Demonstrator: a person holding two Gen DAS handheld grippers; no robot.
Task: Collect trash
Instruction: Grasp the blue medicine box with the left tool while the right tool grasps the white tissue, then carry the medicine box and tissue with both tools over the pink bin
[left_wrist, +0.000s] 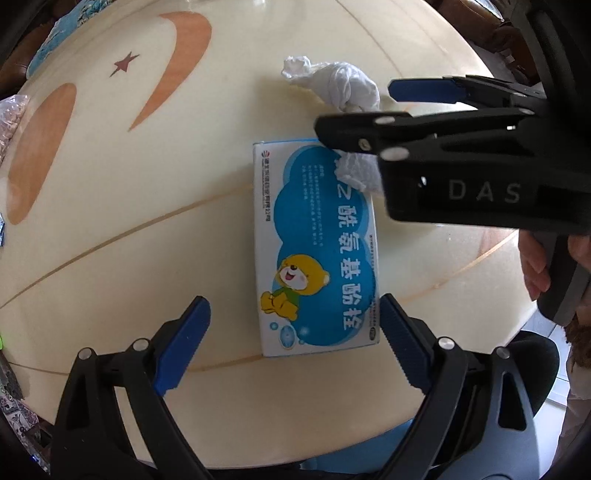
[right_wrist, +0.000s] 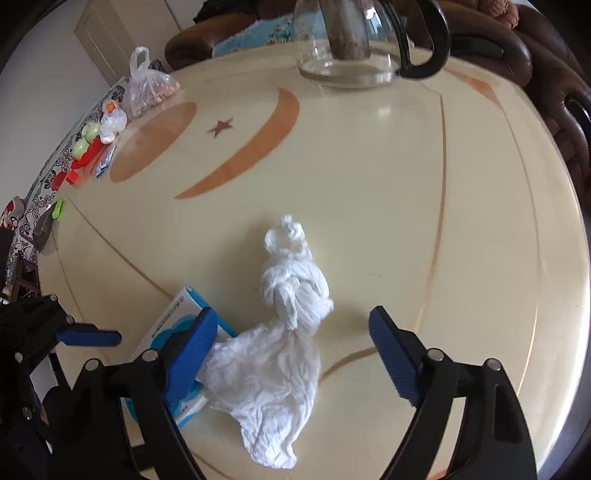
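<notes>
Left wrist view: left gripper (left_wrist: 295, 347) fingers spread wide, holding nothing. Medicine box (left_wrist: 316, 251) lies flat on the bench (left_wrist: 147, 221), long axis running straight away from the fingers, near end between them. Right gripper (left_wrist: 354, 110) crosses the box's far end.

Right wrist view: right gripper (right_wrist: 291, 354) fingers released, empty. Crumpled tissue (right_wrist: 284, 332) sits directly ahead between them, long axis pointing away, its near part overlapping the box corner. Open bench to the right; edge well apart.
</notes>
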